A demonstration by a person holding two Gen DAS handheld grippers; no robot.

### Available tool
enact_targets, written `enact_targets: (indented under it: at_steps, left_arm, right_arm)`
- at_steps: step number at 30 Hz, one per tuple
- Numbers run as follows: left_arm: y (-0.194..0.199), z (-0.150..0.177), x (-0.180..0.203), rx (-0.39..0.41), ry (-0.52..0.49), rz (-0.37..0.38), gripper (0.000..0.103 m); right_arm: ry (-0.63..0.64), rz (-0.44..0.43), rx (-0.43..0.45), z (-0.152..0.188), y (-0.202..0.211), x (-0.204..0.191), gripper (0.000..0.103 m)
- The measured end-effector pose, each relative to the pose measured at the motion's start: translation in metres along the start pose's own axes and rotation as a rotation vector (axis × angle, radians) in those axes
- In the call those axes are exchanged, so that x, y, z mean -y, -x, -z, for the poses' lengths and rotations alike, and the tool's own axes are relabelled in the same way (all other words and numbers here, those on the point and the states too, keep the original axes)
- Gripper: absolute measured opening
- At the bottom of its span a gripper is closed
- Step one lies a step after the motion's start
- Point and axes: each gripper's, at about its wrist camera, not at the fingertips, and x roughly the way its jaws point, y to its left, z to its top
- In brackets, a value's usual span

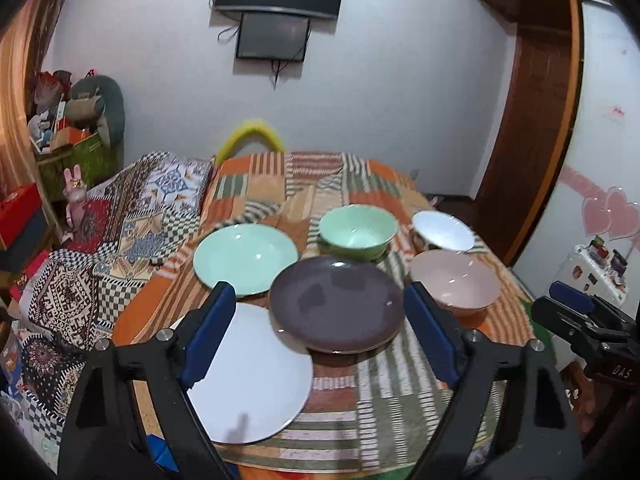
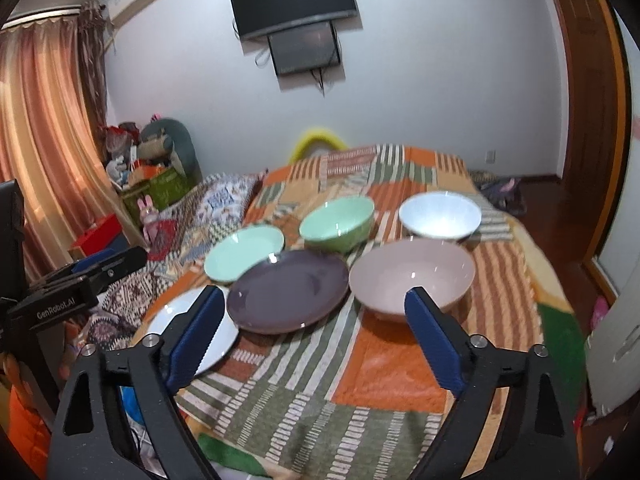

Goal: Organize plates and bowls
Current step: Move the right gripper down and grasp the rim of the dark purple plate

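Note:
On the patchwork-covered table [image 1: 340, 420] lie a white plate [image 1: 256, 376], a dark purple plate [image 1: 336, 306] overlapping its edge, and a mint green plate [image 1: 244, 258]. Behind stand a green bowl [image 1: 356, 230], a white bowl [image 1: 442, 230] and a pink bowl [image 1: 456, 280]. My left gripper [image 1: 320, 304] is open, hovering above the white and purple plates. My right gripper [image 2: 316, 304] is open above the table front, near the pink bowl [image 2: 412, 276] and purple plate [image 2: 288, 290]. Both hold nothing.
A bed with patterned quilts [image 1: 120, 232] lies left of the table. Two screens [image 1: 276, 8] hang on the back wall. A wooden door frame [image 1: 532, 120] and a white cabinet [image 1: 600, 160] stand right. Curtains [image 2: 36, 140] hang left.

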Motion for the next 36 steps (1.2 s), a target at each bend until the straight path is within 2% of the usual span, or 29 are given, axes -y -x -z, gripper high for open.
enact_targets:
  at_steps: [4, 12, 14, 18, 22, 27, 32, 36]
  left_arm:
    - [-0.022, 0.004, -0.008, -0.039, -0.016, -0.018, 0.084]
    - [-0.077, 0.014, -0.032, -0.162, -0.011, -0.012, 0.071]
    - [-0.092, 0.016, -0.038, -0.195, -0.001, -0.005, 0.069]
    - [-0.117, 0.018, -0.045, -0.235, 0.002, -0.007, 0.064]
    - [-0.141, 0.016, -0.051, -0.259, -0.006, -0.004, 0.060]
    - [-0.176, 0.014, -0.061, -0.301, 0.000, 0.006, 0.046]
    - [-0.204, 0.012, -0.071, -0.354, 0.029, 0.028, 0.037]
    - [-0.218, 0.010, -0.073, -0.361, 0.022, 0.029, 0.035]
  right_arm:
    - [-0.003, -0.008, -0.082, 0.008, -0.025, 0.002, 0.078]
    - [-0.009, -0.005, -0.177, 0.015, -0.068, 0.004, 0.075]
    - [-0.008, -0.005, -0.203, 0.016, -0.080, 0.004, 0.067]
    - [-0.023, -0.011, -0.253, 0.019, -0.101, 0.008, 0.064]
    - [-0.052, -0.021, -0.304, 0.022, -0.122, 0.013, 0.050]
    - [-0.071, -0.015, -0.328, 0.021, -0.135, 0.015, 0.044]
    - [-0.037, 0.023, -0.332, 0.018, -0.146, 0.012, 0.039]
    - [-0.039, 0.023, -0.353, 0.018, -0.155, 0.013, 0.036]
